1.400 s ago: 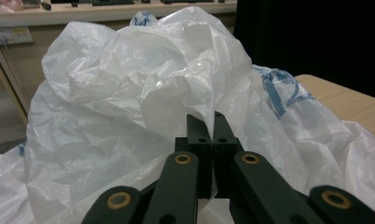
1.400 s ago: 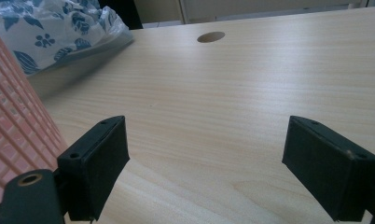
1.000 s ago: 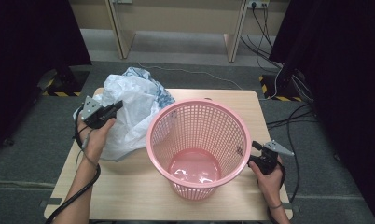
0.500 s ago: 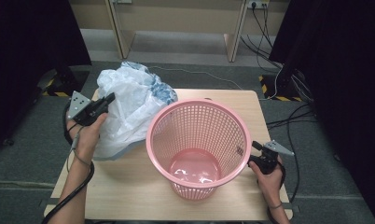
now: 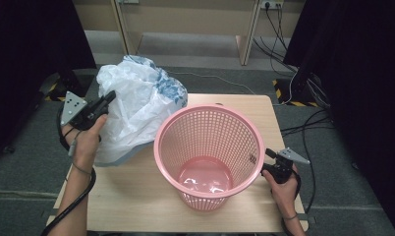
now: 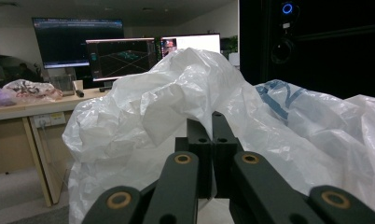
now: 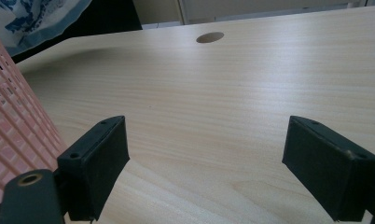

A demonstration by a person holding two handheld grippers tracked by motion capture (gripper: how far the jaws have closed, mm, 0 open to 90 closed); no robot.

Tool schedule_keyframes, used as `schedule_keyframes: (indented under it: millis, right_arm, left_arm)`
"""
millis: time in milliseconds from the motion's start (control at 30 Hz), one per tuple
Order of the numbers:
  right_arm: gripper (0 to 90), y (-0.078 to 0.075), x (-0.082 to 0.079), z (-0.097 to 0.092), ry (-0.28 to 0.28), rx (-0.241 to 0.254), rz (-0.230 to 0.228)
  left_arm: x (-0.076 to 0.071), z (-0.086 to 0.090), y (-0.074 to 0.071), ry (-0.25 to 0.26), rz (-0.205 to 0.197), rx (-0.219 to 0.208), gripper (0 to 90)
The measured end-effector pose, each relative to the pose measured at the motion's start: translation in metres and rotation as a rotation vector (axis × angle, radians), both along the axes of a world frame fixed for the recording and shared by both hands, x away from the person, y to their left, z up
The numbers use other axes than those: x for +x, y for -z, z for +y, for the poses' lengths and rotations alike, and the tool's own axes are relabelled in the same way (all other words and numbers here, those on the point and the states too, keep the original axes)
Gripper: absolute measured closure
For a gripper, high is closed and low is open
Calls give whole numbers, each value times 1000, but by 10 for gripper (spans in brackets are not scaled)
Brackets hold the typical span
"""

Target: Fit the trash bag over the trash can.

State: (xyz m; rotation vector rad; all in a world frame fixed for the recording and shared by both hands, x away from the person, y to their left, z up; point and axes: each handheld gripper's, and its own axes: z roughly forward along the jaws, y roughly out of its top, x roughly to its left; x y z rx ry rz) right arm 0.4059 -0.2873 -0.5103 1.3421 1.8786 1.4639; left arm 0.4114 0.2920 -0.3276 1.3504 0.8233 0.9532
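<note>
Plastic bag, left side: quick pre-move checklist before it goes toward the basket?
1. Left gripper shut on the plastic bag: ok, jaws together with film pinched at their tips.
2. Bag lifted free of the table: cannot tell, its lower folds seem to rest near the left edge.
3. Pink basket upright, mouth open, nothing inside: ok.
4. Bag spread open to line the basket: not ok, it is bunched.
5. Right gripper open over bare table beside the basket: ok, holding nothing.
6. Basket steadied by the right gripper: not ok, no grip on it.
</note>
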Motion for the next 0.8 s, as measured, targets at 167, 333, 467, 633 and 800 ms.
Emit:
schedule_keyframes:
  millis: [167,333,467,633,800]
  right_arm:
    - [147,0,0,0,-1,1,0]
    - [147,0,0,0,-1,0,0]
    - [146,0,0,0,-1,-1,-1]
    - [147,0,0,0,-2,0,0]
    - [147,0,0,0,-1,-1,1]
  left_arm:
    - [-3,-1,-9,-1,-26,0,900]
    - [-6,-1,-15,-1,-44,4,900]
    - [-7,1,-22,-11,-61,7,900]
    - [-8,6,-28,-27,-73,6,900]
    - [-11,8,-33,-30,-89,3,900]
